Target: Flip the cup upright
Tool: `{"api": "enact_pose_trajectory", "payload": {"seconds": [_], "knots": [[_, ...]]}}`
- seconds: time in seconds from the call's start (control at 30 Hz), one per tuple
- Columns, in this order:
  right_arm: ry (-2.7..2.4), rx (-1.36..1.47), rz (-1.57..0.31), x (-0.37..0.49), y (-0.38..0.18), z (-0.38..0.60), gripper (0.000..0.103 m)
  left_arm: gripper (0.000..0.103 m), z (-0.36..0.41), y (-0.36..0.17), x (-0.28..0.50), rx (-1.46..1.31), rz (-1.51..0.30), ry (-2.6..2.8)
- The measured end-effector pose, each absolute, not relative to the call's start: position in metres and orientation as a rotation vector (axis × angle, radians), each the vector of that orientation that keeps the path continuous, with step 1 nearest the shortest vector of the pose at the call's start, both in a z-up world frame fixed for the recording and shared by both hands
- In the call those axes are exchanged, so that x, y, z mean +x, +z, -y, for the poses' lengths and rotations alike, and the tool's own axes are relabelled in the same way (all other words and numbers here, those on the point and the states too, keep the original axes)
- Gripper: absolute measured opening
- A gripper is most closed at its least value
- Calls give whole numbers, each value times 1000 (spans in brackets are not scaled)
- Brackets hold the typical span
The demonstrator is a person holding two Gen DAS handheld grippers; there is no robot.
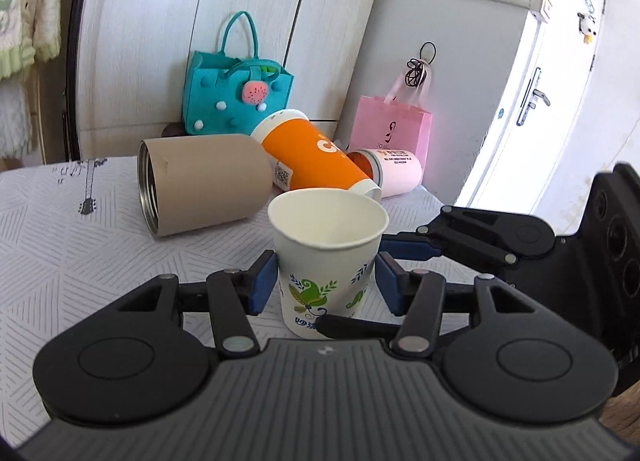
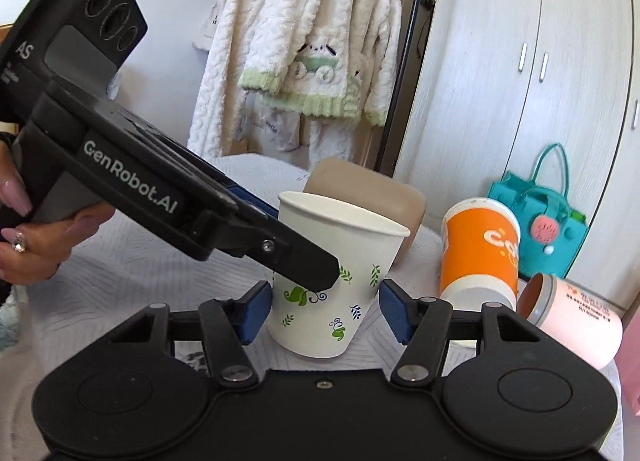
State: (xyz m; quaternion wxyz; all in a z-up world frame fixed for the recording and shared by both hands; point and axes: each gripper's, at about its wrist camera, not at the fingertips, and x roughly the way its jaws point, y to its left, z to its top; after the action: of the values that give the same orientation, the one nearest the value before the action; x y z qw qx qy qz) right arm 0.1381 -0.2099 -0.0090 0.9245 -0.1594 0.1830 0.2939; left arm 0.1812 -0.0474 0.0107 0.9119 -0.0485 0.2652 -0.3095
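A white paper cup with green leaf print (image 1: pixel 326 261) stands upright, mouth up, on the patterned tablecloth (image 1: pixel 72 245). It also shows in the right wrist view (image 2: pixel 336 281). My left gripper (image 1: pixel 326 285) is open, its blue pads on either side of the cup with small gaps. My right gripper (image 2: pixel 326 313) is open too, its pads straddling the cup's lower part without gripping it. In the left wrist view the right gripper's fingers (image 1: pixel 412 247) reach in from the right. In the right wrist view the left gripper's body (image 2: pixel 160 197) crosses from the left.
A tan tumbler (image 1: pixel 200 189), an orange cup (image 1: pixel 316 161) and a pink cup (image 1: pixel 394 171) lie on their sides behind the paper cup. A teal felt bag (image 1: pixel 236 93) and a pink paper bag (image 1: pixel 390 123) stand at the back by the wardrobe.
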Motion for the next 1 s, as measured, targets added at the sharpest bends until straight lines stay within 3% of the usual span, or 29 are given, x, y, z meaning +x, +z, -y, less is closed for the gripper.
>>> {"api": "enact_pose_trajectory", "payload": {"seconds": [0.27, 0.37, 0.5, 1.0], "knots": [[592, -323, -407, 135, -4, 209, 66, 55, 47, 9, 179, -120, -578, -659], [584, -320, -421, 133, -6, 207, 74, 64, 48, 7, 177, -140, -601, -647], [549, -304, -410, 127, -4, 211, 84, 67, 47, 9, 167, -138, -617, -642], [479, -199, -338, 66, 25, 227, 84, 69, 36, 36, 91, -116, -541, -408]]}}
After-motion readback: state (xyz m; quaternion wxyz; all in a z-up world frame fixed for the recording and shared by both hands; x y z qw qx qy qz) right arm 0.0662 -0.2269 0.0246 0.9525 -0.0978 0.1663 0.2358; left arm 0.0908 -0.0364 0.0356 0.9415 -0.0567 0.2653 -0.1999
